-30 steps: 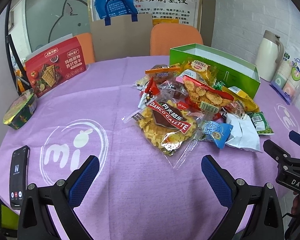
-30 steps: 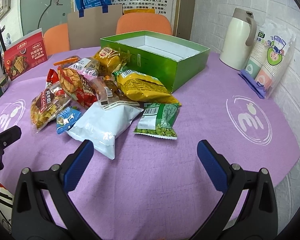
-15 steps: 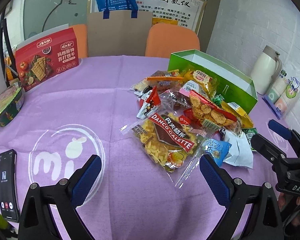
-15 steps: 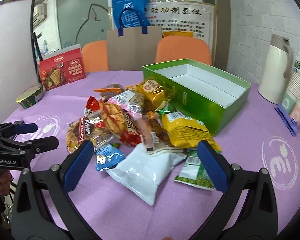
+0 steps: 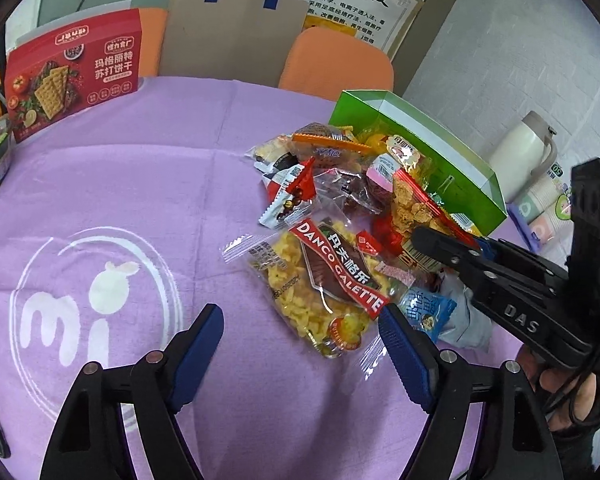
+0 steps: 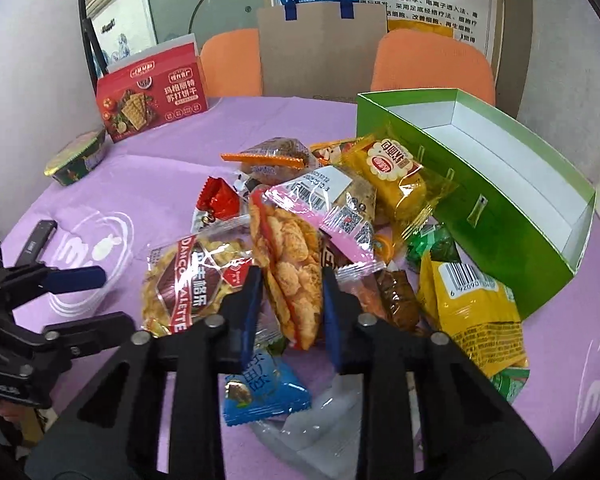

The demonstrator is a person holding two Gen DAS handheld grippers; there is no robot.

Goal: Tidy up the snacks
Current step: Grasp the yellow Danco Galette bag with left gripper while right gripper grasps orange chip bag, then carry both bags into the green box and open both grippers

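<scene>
Right gripper [image 6: 290,300] fingers pinch the cracker bag [image 6: 288,264]; left gripper [image 5: 300,338] fingers spread wide, empty

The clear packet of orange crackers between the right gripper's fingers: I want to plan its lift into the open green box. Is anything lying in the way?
Yes. Between the clear packet of orange crackers and the open green box lie a pink-labelled packet overlapping its top, and a yellow cake packet against the box wall. Lifting above them looks clear; the right gripper already straddles the crackers.
</scene>
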